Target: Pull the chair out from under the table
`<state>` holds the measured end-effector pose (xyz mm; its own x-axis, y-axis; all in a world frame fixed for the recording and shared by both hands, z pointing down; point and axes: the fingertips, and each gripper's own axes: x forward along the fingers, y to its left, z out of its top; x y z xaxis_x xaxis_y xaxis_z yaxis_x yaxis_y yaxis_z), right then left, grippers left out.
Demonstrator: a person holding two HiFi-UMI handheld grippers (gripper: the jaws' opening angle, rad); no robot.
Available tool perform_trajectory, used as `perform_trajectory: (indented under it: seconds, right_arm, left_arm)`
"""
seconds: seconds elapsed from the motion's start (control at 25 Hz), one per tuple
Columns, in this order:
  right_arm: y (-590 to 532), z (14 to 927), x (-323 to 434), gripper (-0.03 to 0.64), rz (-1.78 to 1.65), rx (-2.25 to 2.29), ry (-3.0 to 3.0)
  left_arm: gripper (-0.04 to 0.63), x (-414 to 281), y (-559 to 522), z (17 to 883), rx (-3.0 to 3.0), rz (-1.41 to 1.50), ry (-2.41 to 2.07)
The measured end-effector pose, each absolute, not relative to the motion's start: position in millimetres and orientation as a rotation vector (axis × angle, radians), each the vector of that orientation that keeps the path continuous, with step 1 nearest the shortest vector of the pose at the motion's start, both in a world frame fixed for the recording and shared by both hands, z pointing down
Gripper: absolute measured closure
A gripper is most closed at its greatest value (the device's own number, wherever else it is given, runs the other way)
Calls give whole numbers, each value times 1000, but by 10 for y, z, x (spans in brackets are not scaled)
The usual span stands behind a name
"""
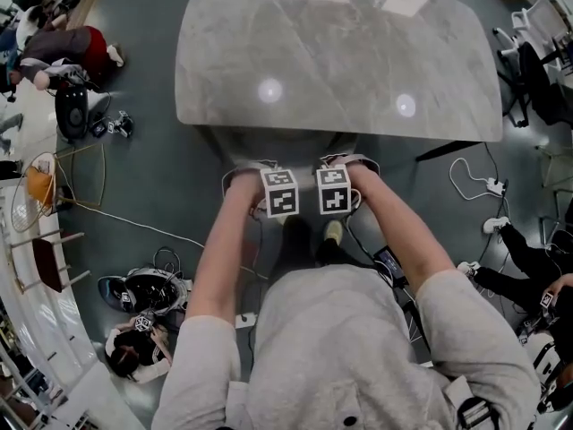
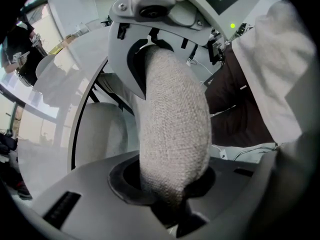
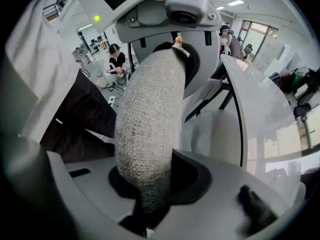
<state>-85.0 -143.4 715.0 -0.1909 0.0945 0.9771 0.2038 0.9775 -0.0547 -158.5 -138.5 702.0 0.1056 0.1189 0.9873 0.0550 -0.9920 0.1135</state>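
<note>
Chair (image 1: 291, 149) tucked under surface (image 1: 340, 52), back rim at near edge. Padded rim clamped by left hand-held gripper (image 1: 280, 197) and right hand-held gripper (image 1: 333, 193). Top-rim hold judged sound: stiff frame, soft grippy cover, moderate weight.

1. no word, number, brand name or label could be read in any of the three views.
2. the nearest things to signs were black-and-white square marker patterns, one on the left cube (image 1: 281, 193) atop the left tongs (image 2: 167, 196) and one on the right cube (image 1: 333, 189) atop the right tongs (image 3: 150, 199). they were made of blocks only, with no letters or digits.
3. in the left gripper view a corner of such a pattern showed at the top edge, too cut off to make out.
4. the tabletop (image 1: 340, 52) bore no print, and the gear lying on the floor (image 1: 170, 177) was too small for any print to be told.
</note>
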Motion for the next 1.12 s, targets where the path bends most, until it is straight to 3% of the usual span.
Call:
perform_trajectory:
  seconds: [1.12]
  right_arm:
    - [-688,7118,-615,520,-142,-304,-1750]
  left_arm:
    - [469,-1352,-585,6963,2240,2018,147]
